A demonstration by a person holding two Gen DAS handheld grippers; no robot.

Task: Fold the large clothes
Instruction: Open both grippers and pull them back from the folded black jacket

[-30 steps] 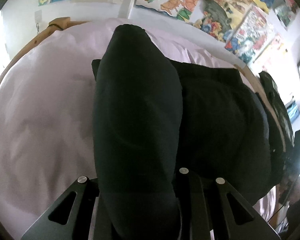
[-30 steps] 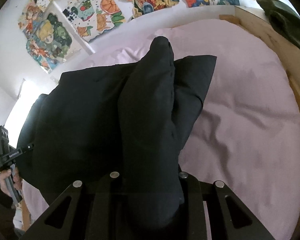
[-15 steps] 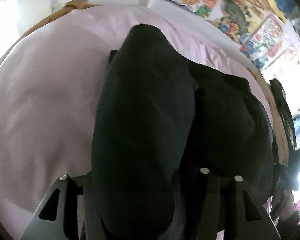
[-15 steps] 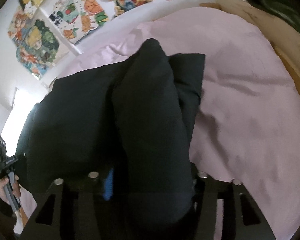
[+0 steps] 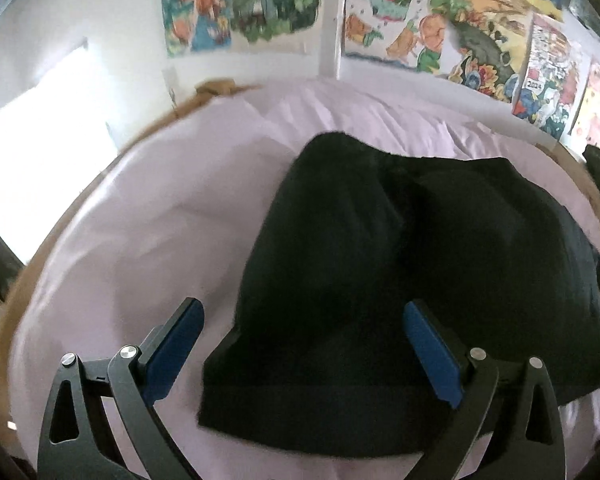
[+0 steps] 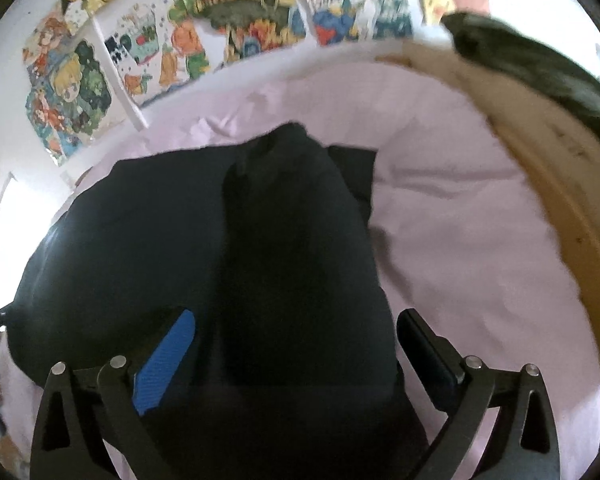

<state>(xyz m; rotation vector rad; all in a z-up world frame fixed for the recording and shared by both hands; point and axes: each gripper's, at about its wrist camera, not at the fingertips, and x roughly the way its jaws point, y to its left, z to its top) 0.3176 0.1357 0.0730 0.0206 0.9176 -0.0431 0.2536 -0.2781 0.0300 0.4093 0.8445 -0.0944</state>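
Observation:
A large black garment (image 5: 400,264) lies folded on the pink bed sheet (image 5: 160,220); its left edge forms a thick folded band with a cuff-like hem near me. My left gripper (image 5: 304,320) is open, its blue-padded fingers (image 5: 172,344) standing either side of that hem without gripping it. In the right wrist view the same garment (image 6: 188,248) lies on the sheet (image 6: 460,240). My right gripper (image 6: 296,328) is open too, its fingers (image 6: 164,364) astride the garment's right folded band.
A wooden bed frame (image 6: 540,168) runs along the right, with a dark green cloth (image 6: 532,64) draped on it. Colourful posters (image 5: 440,28) cover the wall behind the bed. A bright window (image 5: 28,152) is at the left.
Both grippers were shut on the black garment's folded bands and have opened, letting the cloth go. The garment has dropped flat onto the sheet and both grippers have drawn back a little.

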